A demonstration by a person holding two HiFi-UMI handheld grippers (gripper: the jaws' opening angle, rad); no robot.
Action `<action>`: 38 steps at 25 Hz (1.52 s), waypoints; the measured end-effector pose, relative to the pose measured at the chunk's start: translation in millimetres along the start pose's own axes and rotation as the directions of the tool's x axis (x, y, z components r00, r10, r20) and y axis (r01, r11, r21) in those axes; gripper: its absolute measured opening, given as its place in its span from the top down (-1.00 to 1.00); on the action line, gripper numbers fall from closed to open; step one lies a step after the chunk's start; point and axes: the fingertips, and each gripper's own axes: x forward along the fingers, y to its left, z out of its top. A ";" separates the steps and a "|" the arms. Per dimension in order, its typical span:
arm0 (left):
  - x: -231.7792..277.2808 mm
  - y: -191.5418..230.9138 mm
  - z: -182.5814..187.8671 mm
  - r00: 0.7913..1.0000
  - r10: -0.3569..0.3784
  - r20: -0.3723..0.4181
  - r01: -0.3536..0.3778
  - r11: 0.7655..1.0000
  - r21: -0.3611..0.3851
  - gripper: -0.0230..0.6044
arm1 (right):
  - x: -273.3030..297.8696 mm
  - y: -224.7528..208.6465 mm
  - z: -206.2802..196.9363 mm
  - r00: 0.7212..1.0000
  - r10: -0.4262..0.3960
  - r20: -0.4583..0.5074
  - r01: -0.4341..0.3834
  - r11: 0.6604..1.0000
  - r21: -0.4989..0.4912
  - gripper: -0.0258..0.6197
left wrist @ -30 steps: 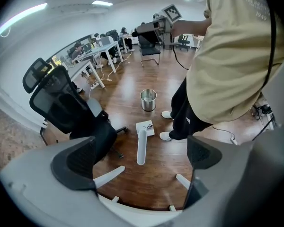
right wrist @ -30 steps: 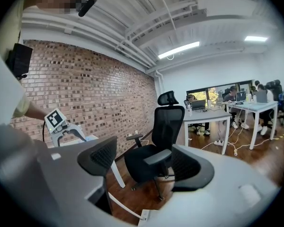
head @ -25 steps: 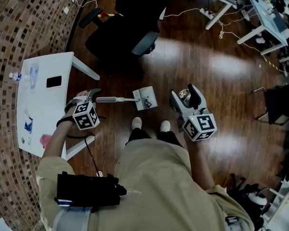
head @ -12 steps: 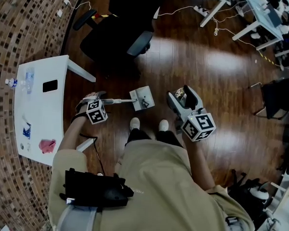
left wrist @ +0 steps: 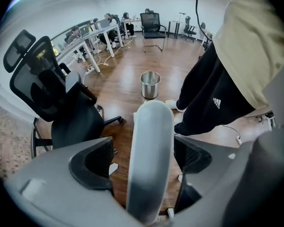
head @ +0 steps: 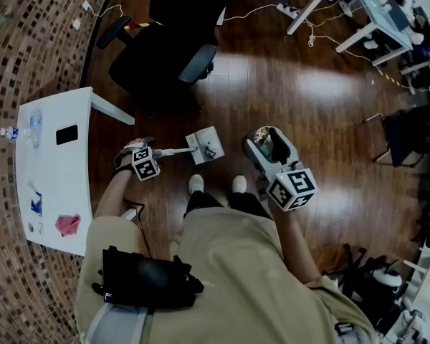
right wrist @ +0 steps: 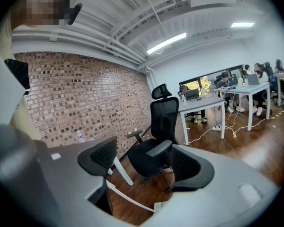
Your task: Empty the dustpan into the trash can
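The dustpan (head: pixel 204 147) lies on the wooden floor (head: pixel 294 84) just ahead of the person's shoes (head: pixel 196 183). A small dark bit sits in its pale pan, too small to name, and which side of the pan is the open mouth cannot be told. In the head view its long axis runs nearly across the picture: pan at the right end, handle (head: pixel 170 152) reaching left, where its tip is hidden under the marker cube. In the left gripper view the handle points away toward the steel trash can (left wrist: pixel 150 84) and covers most of the pan. The left hand-held gripper (left wrist: pixel 143 157) points steeply down with the handle between its jaws, which have just been closing; floor shows between the left pad and the handle, so the grip is not yet made. The trash can stands well right of the pan, partly covered in the head view by the right hand-held gripper (right wrist: pixel 144 167), whose jaws stand apart with nothing between them. A white table (head: pixel 57 185) stands further left.
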 end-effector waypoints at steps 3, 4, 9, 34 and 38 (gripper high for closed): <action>8.4 -2.7 3.1 1.000 0.002 -0.002 -0.002 1.000 0.004 -0.26 | -2.4 -0.9 -1.1 1.000 -0.009 -0.005 0.009 1.000 -0.004 -0.16; 11.9 -3.6 3.6 1.000 0.006 -0.008 -0.006 1.000 0.011 -0.23 | -3.3 -1.2 -2.0 1.000 -0.012 -0.008 0.012 1.000 -0.005 -0.16; 25.0 2.8 4.2 0.992 0.113 -0.053 -0.106 0.987 0.122 0.22 | -8.8 -3.8 -4.6 1.000 -0.018 -0.011 0.018 1.000 -0.002 -0.16; -26.7 0.2 72.7 0.997 0.076 -0.008 -0.076 0.997 0.000 0.93 | -22.9 -25.6 5.3 0.998 -0.016 0.058 0.012 0.998 0.061 -0.14; -52.9 -0.1 89.9 0.997 0.083 0.004 -0.083 0.997 -0.012 0.93 | -32.7 -39.3 14.3 0.996 -0.034 0.089 0.028 0.997 0.068 -0.14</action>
